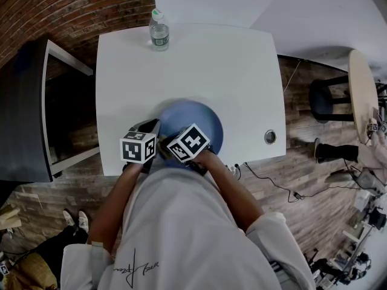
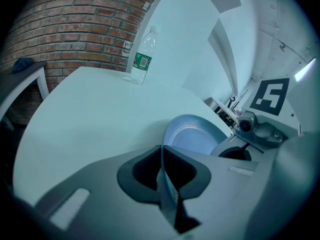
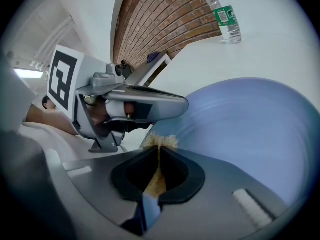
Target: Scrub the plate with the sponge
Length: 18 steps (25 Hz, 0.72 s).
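A blue plate [image 1: 202, 121] lies near the front edge of the white table [image 1: 230, 71]. My left gripper [image 2: 162, 153] is shut on the plate's near-left rim, and the thin edge of the plate [image 2: 192, 136] runs between its jaws. In the head view the left gripper [image 1: 149, 130] sits at the plate's left side. My right gripper [image 3: 159, 155] is shut on a tan sponge [image 3: 160, 142], whose frayed tip pokes out over the near part of the plate [image 3: 250, 129]. The right gripper [image 1: 188, 142] hovers over the plate's near edge, close beside the left one.
A water bottle [image 1: 159, 30] stands at the table's far edge. A round cable hole [image 1: 269, 136] sits at the table's right front. A dark cabinet [image 1: 24, 113] stands to the left, a black stool [image 1: 326, 98] to the right, and cables [image 1: 284, 189] lie on the wooden floor.
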Motion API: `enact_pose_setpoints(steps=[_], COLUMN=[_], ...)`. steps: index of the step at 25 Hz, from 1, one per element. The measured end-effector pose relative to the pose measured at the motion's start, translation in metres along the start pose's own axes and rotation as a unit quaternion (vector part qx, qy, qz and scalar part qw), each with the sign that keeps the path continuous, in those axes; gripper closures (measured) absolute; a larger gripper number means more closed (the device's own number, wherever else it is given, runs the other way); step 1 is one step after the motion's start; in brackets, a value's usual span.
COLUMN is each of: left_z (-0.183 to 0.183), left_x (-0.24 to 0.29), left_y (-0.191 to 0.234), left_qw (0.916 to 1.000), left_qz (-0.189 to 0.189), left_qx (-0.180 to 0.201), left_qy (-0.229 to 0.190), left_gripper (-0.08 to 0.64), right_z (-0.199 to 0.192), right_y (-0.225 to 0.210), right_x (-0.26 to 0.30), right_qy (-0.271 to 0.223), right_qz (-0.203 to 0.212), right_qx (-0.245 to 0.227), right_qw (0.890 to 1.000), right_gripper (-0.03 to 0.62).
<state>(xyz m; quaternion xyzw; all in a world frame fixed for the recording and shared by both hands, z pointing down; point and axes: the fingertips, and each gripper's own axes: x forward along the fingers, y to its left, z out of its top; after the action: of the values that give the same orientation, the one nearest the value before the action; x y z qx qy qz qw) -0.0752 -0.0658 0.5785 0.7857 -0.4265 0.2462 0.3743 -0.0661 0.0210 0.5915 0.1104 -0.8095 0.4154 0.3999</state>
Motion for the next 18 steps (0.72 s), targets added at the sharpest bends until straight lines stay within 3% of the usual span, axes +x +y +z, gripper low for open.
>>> enact_pose_setpoints(steps=[18], left_z=[0.000], left_x=[0.001], left_y=[-0.001], left_qw=[1.0000], left_qz=[-0.001], left_qx=[0.002], left_qy=[-0.002], left_gripper=[0.532], right_z=[-0.018], right_y=[0.009], right_x=[-0.001], right_qy=[0.035], right_qz=[0.033], right_qx=[-0.011], right_qw=[0.999], right_gripper=[0.569])
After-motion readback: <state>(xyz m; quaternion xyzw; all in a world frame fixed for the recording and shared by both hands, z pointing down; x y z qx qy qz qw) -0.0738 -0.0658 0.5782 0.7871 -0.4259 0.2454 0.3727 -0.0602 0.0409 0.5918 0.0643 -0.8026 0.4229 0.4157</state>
